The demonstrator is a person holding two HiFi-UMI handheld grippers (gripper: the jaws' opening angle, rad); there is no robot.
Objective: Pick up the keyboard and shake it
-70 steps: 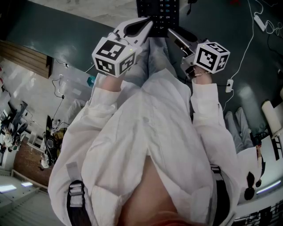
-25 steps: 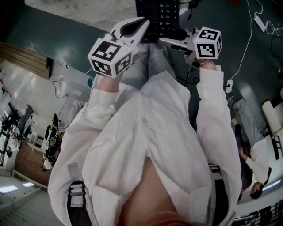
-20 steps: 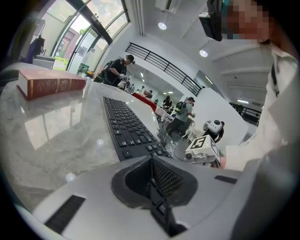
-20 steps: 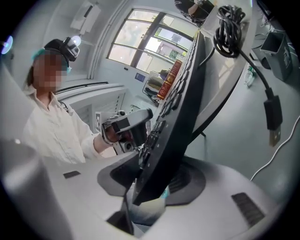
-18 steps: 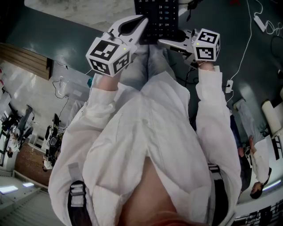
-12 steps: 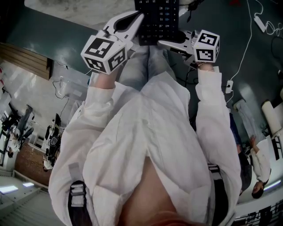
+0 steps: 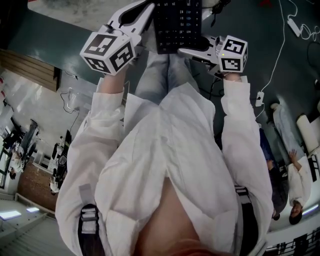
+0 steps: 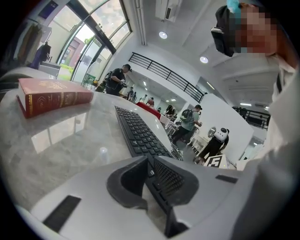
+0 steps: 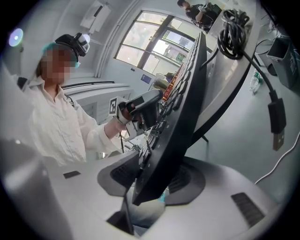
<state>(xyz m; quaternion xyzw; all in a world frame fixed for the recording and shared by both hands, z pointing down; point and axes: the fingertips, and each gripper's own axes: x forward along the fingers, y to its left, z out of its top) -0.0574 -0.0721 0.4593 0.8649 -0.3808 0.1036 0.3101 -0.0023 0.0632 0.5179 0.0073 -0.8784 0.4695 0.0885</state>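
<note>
The black keyboard (image 7: pixel 177 22) hangs tilted on its edge above the person's lap, keys toward the left. My right gripper (image 7: pixel 189 50) is shut on its near long edge; the right gripper view shows the keyboard (image 9: pixel 187 93) clamped between the pads. Off the keyboard's left side, my left gripper (image 7: pixel 146 7) is apart from it. Its jaws (image 8: pixel 151 164) are shut with nothing between them. The keyboard (image 8: pixel 138 133) stretches ahead of it, over the marble table (image 8: pixel 51 150).
A red book (image 8: pixel 51 96) lies on the marble table at the left. The keyboard's coiled cable (image 9: pixel 232 28) and USB plug (image 9: pixel 276 126) dangle from its back. People stand in the room behind. A white cable and adapter (image 7: pixel 260 95) lie on the dark floor.
My left gripper has moved up and to the left in the head view, off the keyboard's left edge. The right gripper keeps hold of the keyboard in the same place.
</note>
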